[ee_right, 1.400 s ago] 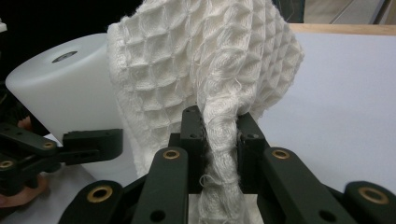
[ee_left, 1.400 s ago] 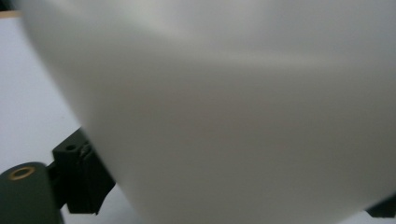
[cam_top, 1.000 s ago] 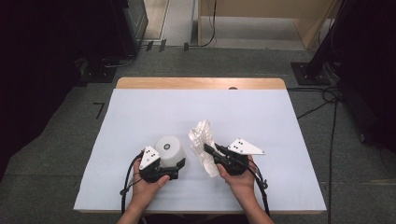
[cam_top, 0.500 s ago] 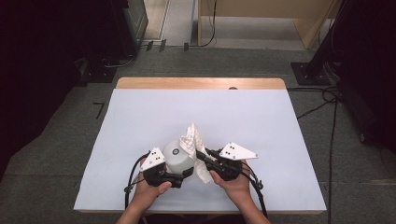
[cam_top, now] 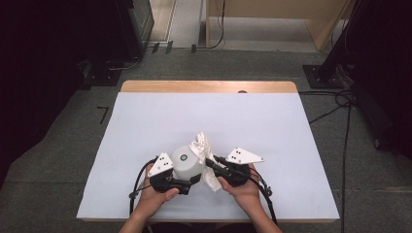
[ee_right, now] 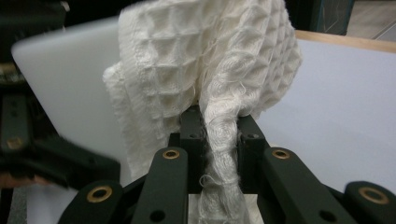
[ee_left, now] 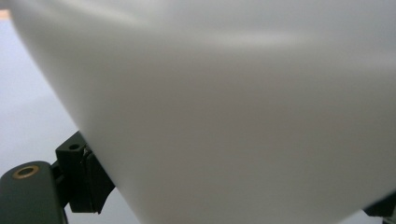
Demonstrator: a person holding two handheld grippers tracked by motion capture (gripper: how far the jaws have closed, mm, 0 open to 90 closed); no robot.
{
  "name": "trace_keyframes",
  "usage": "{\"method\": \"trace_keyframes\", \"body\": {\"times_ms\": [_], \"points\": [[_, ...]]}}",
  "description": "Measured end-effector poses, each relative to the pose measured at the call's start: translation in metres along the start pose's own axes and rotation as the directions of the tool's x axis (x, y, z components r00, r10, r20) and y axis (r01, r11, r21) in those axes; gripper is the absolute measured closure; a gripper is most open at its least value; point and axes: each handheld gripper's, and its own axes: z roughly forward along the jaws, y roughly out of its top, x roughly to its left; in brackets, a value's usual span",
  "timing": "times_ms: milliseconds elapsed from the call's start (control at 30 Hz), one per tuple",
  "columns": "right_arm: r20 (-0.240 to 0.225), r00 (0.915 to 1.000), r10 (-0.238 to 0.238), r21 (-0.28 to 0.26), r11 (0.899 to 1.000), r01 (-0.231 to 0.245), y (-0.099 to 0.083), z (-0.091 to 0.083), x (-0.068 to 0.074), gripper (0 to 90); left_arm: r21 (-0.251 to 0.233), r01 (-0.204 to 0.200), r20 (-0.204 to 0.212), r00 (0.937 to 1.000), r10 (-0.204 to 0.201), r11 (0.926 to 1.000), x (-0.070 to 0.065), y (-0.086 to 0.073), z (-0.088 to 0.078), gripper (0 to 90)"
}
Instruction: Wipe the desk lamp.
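1. The left tongs [cam_top: 190, 180] sit at the near edge of the tabletop [cam_top: 272, 126], held in the person's left hand [cam_top: 154, 200], and are clamped on a white cup [cam_top: 187, 162].
2. In the high view the cup lies tilted between the two pairs of tongs, its flat round end turned up and away from the person, with a small dark mark at the centre of that end.
3. In the left gripper view the cup's smooth white wall [ee_left: 243, 116] lies right up against the camera, and a black jaw presses its lower left side; another jaw tip peeks in at the bottom right corner.
4. The right tongs [cam_top: 212, 164], in the person's right hand [cam_top: 242, 188], are closed tight on a white waffle-weave cloth [cam_top: 204, 145].
5. In the right gripper view the cloth [ee_right: 205, 60] is pinched into a narrow twisted strand between the two black jaws, then spreads out in a bunch above them.
6. The cloth's bunched part rises just beyond the right tongs and touches the cup's side; a loose end hangs below the tongs toward the person.
7. The two pairs of tongs are near each other, with the cup and cloth meeting between them.
8. A grey three-cornered plate tops each gripper, and black cables trail back past both wrists.
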Motion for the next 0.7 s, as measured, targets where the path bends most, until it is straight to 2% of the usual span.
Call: {"method": "trace_keyframes", "body": {"times_ms": [167, 233, 267, 333, 400, 467, 567, 633, 700], "points": [[-0.010, 0.9998, -0.017, -0.023, 1.000, 0.016, 0.004, -0.006, 0.001, 77.9, 0.009, -0.012, -0.017, 0.9998, 0.012, 0.9999, 0.000, -0.002, 0.003, 8.1], [-0.005, 0.9999, -0.016, -0.007, 1.000, 0.016, 0.004, -0.004, -0.001, 77.9, 0.007, -0.023, -0.035, 0.9991, 0.023, 0.9997, 0.002, -0.002, 0.003, 8.1], [-0.002, 0.9999, -0.011, 0.005, 1.000, 0.011, 0.002, -0.003, -0.003, 77.8, 0.004, -0.038, -0.059, 0.9975, 0.038, 0.9993, 0.002, -0.003, 0.004, 8.1], [0.012, 0.9998, 0.018, 0.011, 1.000, -0.018, -0.002, -0.002, -0.007, 77.9, 0.006, -0.096, -0.123, 0.9877, 0.096, 0.9953, 0.002, -0.003, 0.005, 8.1], [0.038, 0.9975, 0.060, 0.001, 0.998, -0.060, -0.004, -0.003, -0.015, 77.9, 0.006, -0.125, -0.165, 0.9785, 0.124, 0.9921, 0.003, -0.005, 0.007, 8.1], [0.047, 0.9964, 0.071, -0.001, 0.997, -0.071, -0.003, -0.005, -0.017, 77.9, -0.002, -0.135, -0.180, 0.9747, 0.133, 0.9908, 0.006, -0.008, 0.008, 8.1], [0.057, 0.9943, 0.090, -0.023, 0.996, -0.089, -0.001, -0.010, -0.021, 77.9, 0.030, -0.146, -0.194, 0.9696, 0.149, 0.9889, 0.009, -0.012, 0.011, 8.1], [0.059, 0.9931, 0.101, -0.036, 0.994, -0.099, -0.001, -0.012, -0.023, 77.9, 0.064, -0.134, -0.196, 0.9700, 0.144, 0.9889, 0.009, -0.014, 0.014, 8.0], [0.061, 0.9925, 0.106, -0.036, 0.994, -0.104, -0.001, -0.012, -0.024, 77.9, 0.063, -0.115, -0.196, 0.9726, 0.125, 0.9914, 0.011, -0.014, 0.013, 7.9]]}}
